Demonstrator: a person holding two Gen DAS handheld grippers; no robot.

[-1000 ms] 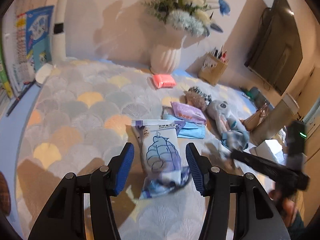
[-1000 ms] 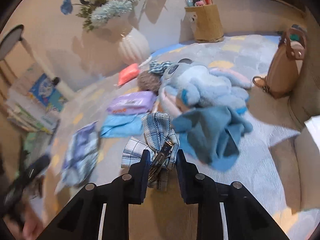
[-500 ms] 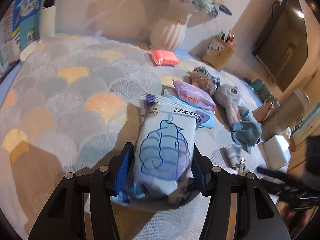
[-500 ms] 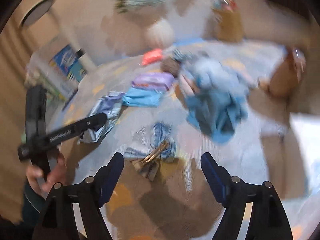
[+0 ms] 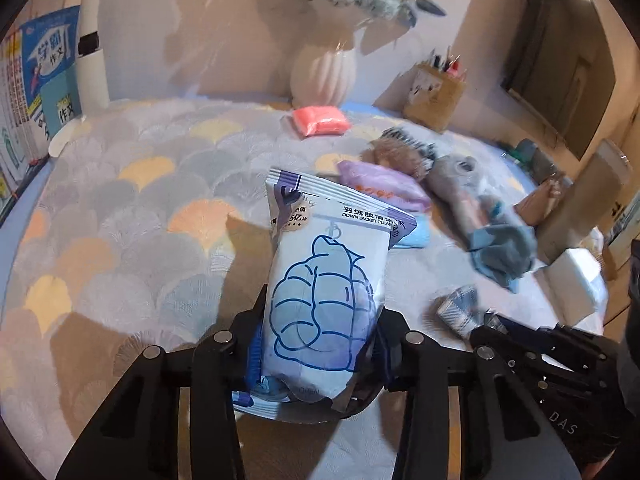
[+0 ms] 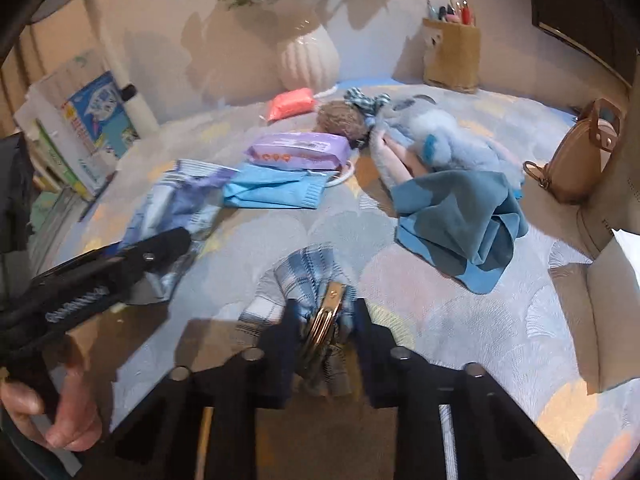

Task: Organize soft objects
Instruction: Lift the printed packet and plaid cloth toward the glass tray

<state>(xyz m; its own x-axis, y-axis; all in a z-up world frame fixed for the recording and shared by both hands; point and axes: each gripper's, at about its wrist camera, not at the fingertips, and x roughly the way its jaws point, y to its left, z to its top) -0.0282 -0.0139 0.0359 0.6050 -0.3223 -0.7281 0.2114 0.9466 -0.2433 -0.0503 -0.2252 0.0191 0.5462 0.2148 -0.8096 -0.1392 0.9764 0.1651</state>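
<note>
My left gripper is shut on a white and purple wipes pack with a blue jacket drawing, lifted off the patterned cloth. The pack also shows in the right wrist view. My right gripper is shut on a blue plaid bow hair clip, whose metal clasp sits between the jaws. The bow shows in the left wrist view. Further back lie a purple pack, a folded blue cloth, a blue plush toy, a teal cloth and a pink pack.
A white vase and a pen holder stand at the back wall. Books stand at the left. A tan bag sits at the right. A white box lies at the right edge.
My left gripper closed on the wipes pack and lifted it. My right gripper, open half a second ago, closed again on the plaid bow.
</note>
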